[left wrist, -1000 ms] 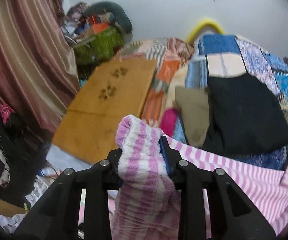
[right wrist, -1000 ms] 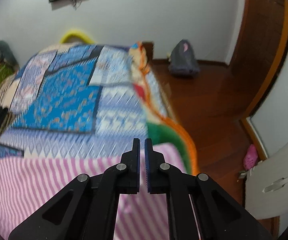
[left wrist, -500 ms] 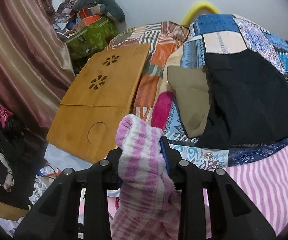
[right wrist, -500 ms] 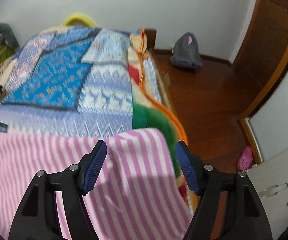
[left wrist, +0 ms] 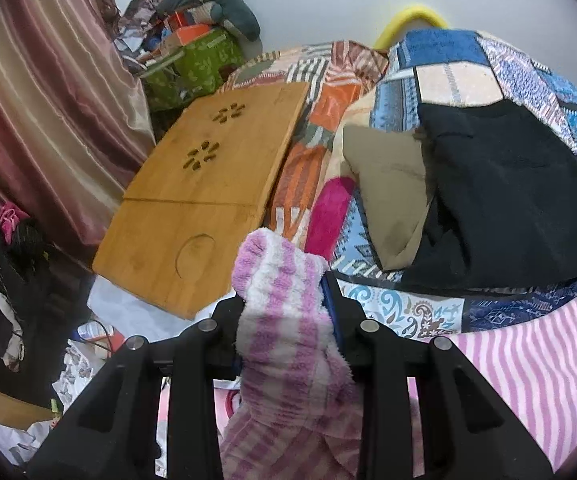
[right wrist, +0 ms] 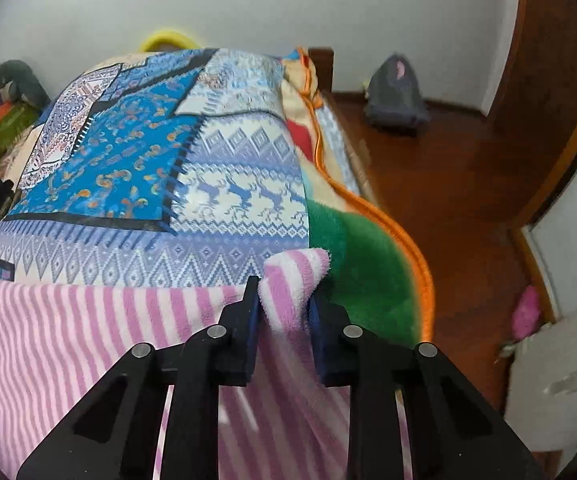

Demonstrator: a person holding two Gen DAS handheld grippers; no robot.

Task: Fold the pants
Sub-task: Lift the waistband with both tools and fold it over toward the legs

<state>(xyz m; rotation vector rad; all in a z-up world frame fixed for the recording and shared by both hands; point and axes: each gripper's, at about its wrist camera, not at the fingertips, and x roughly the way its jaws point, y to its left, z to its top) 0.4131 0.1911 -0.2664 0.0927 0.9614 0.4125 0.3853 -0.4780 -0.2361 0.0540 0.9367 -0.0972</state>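
Note:
The pink-and-white striped fleece pants (left wrist: 528, 352) lie spread over the near part of the bed. My left gripper (left wrist: 284, 300) is shut on a bunched end of them that sticks up between its fingers. In the right wrist view the pants (right wrist: 88, 320) stretch off to the left. Their right corner (right wrist: 296, 272) stands up between the blue pads of my right gripper (right wrist: 282, 304). Those jaws are closing, and the pads press on the fabric from both sides.
A patchwork bedspread (right wrist: 128, 160) covers the bed. A folded black garment (left wrist: 508, 192) and a khaki one (left wrist: 388, 184) lie on it beyond the pants. A wooden lap table (left wrist: 208, 192) lies at the left. The bed's green-and-orange edge (right wrist: 368, 264) drops to wooden floor (right wrist: 448, 180).
My right gripper, shut and empty, opened wide over the pants' edge and has closed on their corner. Both grippers have come down toward the bed; the left keeps its hold.

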